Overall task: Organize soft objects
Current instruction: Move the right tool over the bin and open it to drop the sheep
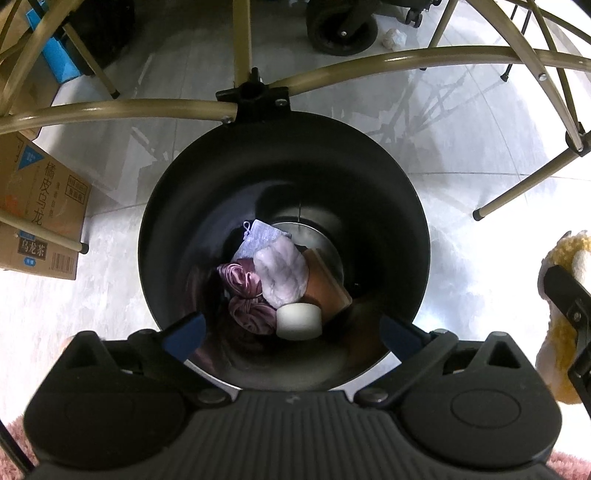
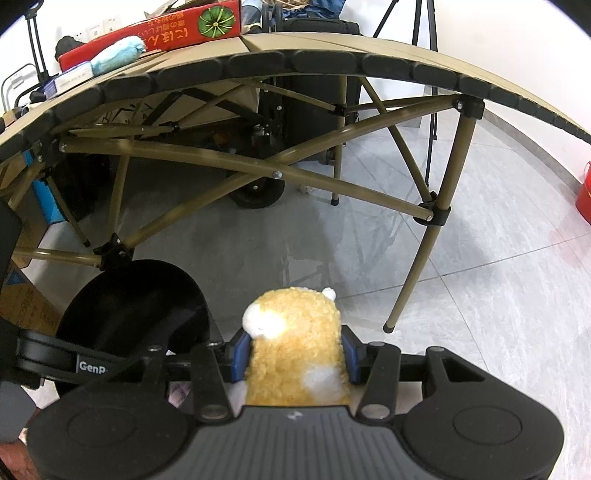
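Blue pads of the left gripper (image 1: 291, 328) stand wide apart and empty, poised straight above the mouth of the black bin (image 1: 406, 206) on the floor. At the bottom of the bin lie the soft things already sorted: a white roll (image 1: 299, 320), two mauve satin scrunchies (image 1: 245, 295), a pale lilac fluffy piece (image 1: 282, 275), a light blue knitted pouch (image 1: 253, 238) and a brown flat item (image 1: 325, 291) against the far wall. The right gripper (image 2: 295, 357) is clamped on a yellow plush toy (image 2: 295, 332), pads pressing its two flanks, and hangs beside the bin, not over it. Beyond stands the folding table (image 2: 258, 166), its frame close behind the bin rim; on the tabletop (image 2: 369, 46) rest a light blue plush (image 2: 116, 55) and a red box (image 2: 166, 29).

Step in hand, as judged: deposit the plush toy. To do it well, clear the left gripper from the opening first, carry the toy over the centre of the bin, away from the table strut, lower it slightly inside the rim, then part the pads so that it drops without catching the edge.
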A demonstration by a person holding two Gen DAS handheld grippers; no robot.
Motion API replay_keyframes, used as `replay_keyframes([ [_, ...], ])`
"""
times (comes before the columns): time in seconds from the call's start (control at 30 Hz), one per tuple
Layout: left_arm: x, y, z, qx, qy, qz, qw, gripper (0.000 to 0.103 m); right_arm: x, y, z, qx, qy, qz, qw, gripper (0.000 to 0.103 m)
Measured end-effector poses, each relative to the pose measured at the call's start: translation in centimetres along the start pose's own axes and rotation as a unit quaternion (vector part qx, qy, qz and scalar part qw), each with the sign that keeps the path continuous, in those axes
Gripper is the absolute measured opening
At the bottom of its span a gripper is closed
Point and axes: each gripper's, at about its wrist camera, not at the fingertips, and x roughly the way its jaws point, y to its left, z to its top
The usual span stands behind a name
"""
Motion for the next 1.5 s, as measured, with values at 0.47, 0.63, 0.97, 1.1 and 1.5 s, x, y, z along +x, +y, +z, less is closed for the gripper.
replay_keyframes([
  [0.47,-0.4,1.3,-0.5,0.001,0.008,0.002,1.0000,0.103,-0.1,0.4,-0.1,-0.002,-0.001,0.008,1.000,0.048],
  [0.63,-0.9,2.4,-0.8,-0.001,0.007,0.004,1.0000,0.103,-0.3,1.4,0.1,-0.009,-0.004,0.016,1.000,0.048],
  [0.97,-1.6,5.8,-1.2,-0.014,0.008,0.011,0.9998,0.103,-0.2,4.4,0.5,-0.028,-0.005,0.037,0.999,0.048],
  [1.1,-1.8,7.4,-1.2,-0.024,0.010,0.014,0.9995,0.103,-0.2,6.3,0.6,-0.041,-0.005,0.049,0.998,0.048],
  [1.5,-3.1,11.7,-2.4,-0.041,0.009,0.027,0.9988,0.103,0.3,11.6,0.4,-0.075,0.005,0.077,0.994,0.048],
])
